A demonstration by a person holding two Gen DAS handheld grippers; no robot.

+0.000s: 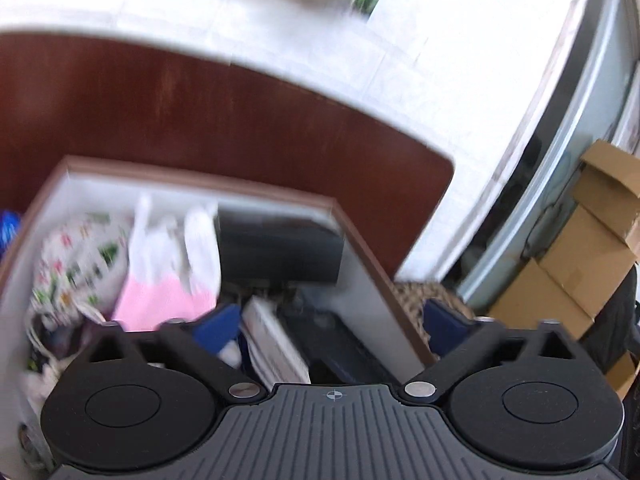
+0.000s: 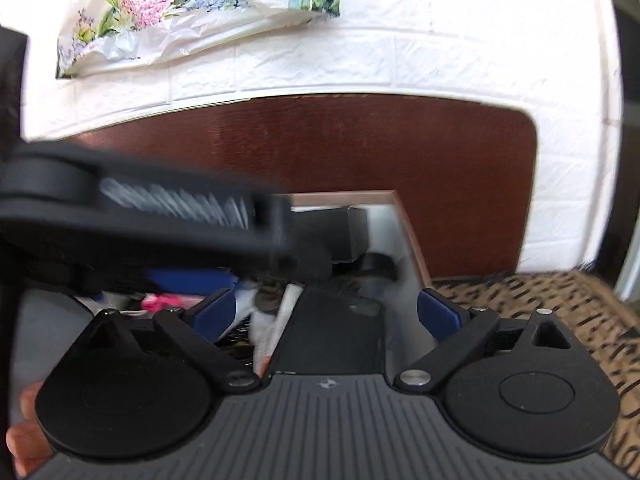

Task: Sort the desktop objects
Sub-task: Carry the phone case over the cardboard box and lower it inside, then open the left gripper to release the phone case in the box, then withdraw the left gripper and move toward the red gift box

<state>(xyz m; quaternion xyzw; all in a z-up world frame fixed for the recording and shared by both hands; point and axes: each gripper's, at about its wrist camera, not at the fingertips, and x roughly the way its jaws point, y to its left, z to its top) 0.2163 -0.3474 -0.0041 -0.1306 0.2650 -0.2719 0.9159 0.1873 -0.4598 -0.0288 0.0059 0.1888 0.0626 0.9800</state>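
Note:
An open drawer [image 1: 372, 272] with a brown rim and white walls holds several things: a patterned pouch [image 1: 76, 264], a pink and white bag [image 1: 168, 268], a black box [image 1: 280, 248], a white booklet [image 1: 276, 344] and a flat black case [image 1: 344, 344]. My left gripper [image 1: 332, 324] is open and empty above the drawer. My right gripper [image 2: 326, 314] is open and empty above the flat black case [image 2: 336, 336] at the drawer's right side [image 2: 404, 248]. The blurred left gripper body [image 2: 140, 208] crosses the right wrist view.
The brown desk top [image 1: 200, 108] lies behind the drawer against a white brick wall [image 2: 400, 40]. A floral plastic bag [image 2: 192, 4] hangs on the wall. A leopard-print surface [image 2: 540, 312] is to the right. Cardboard boxes [image 1: 580, 256] stand at far right.

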